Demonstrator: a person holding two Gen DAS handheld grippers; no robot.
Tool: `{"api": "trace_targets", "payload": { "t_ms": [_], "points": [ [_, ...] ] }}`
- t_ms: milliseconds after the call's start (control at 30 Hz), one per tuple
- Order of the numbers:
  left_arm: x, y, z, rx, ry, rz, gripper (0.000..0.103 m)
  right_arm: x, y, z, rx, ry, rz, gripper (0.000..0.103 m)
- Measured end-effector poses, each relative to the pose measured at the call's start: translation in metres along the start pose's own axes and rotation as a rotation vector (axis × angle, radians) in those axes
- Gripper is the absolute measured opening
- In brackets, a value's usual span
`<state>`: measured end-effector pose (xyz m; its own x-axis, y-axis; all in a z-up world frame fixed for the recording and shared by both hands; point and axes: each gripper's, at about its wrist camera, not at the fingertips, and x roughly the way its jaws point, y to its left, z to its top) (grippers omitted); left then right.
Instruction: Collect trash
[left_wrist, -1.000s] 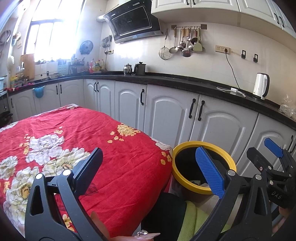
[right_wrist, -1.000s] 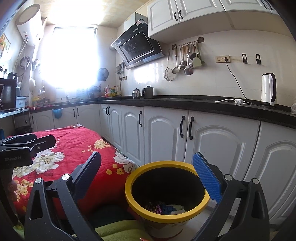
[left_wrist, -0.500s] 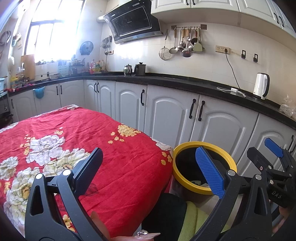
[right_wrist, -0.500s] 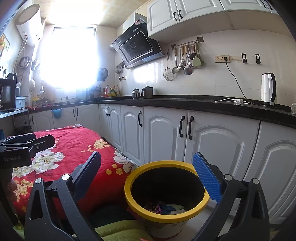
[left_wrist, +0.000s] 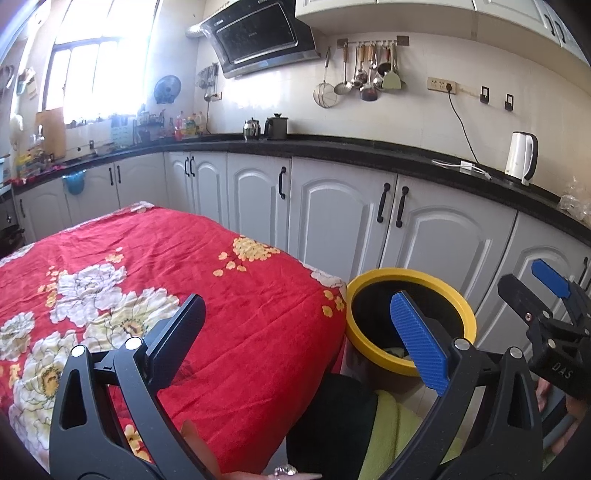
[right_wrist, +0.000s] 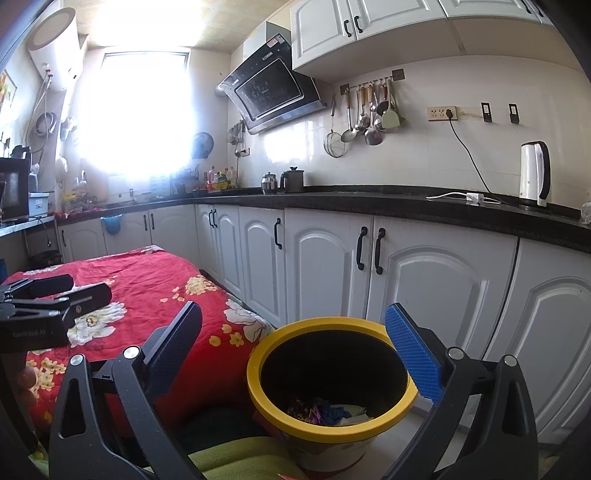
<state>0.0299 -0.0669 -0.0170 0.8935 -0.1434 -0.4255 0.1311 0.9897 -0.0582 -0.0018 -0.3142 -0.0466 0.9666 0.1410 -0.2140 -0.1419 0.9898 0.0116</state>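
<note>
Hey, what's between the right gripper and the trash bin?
Nothing: in the right wrist view, the open right gripper hangs directly over the trash bin, empty.

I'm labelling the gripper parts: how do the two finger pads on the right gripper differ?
On the right gripper, the pad on the right finger is bright blue with a fine ribbed texture, while the left finger is black and looks smoother. The blue one stands before the yellow-rimmed bin; the black one stands before the red floral cloth. Both are flat, slanted outward, spread wide apart and hold nothing.
</note>
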Motion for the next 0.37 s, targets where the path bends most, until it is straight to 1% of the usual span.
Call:
{"api": "trace_targets", "payload": {
  "t_ms": [67,100,167,200,233,267,300,333,367],
  "points": [
    [-0.001,0.007,0.001,-0.027,0.024,-0.011,0.092,0.004,0.006,0.005,-0.005,0.012,0.022,0.097],
    [-0.003,0.020,0.002,-0.063,0.053,-0.016,0.092,0.007,0.012,0.009,-0.013,0.017,0.045,0.097],
    [-0.008,0.049,0.002,-0.128,0.093,0.023,0.092,0.018,0.035,0.021,-0.034,0.025,0.114,0.097],
    [-0.014,0.076,0.000,-0.162,0.110,0.079,0.092,0.024,0.051,0.028,-0.044,0.036,0.162,0.097],
    [-0.022,0.103,-0.002,-0.187,0.118,0.151,0.092,0.034,0.078,0.037,-0.063,0.056,0.237,0.097],
    [-0.032,0.134,-0.005,-0.212,0.124,0.251,0.092,0.044,0.109,0.043,-0.086,0.079,0.318,0.097],
    [-0.040,0.159,-0.007,-0.233,0.130,0.333,0.092,0.050,0.134,0.047,-0.101,0.101,0.387,0.097],
    [-0.053,0.195,-0.011,-0.271,0.138,0.456,0.092,0.062,0.180,0.050,-0.126,0.162,0.507,0.097],
    [-0.063,0.220,-0.015,-0.305,0.142,0.540,0.092,0.070,0.217,0.050,-0.155,0.218,0.596,0.097]
  ]
}}
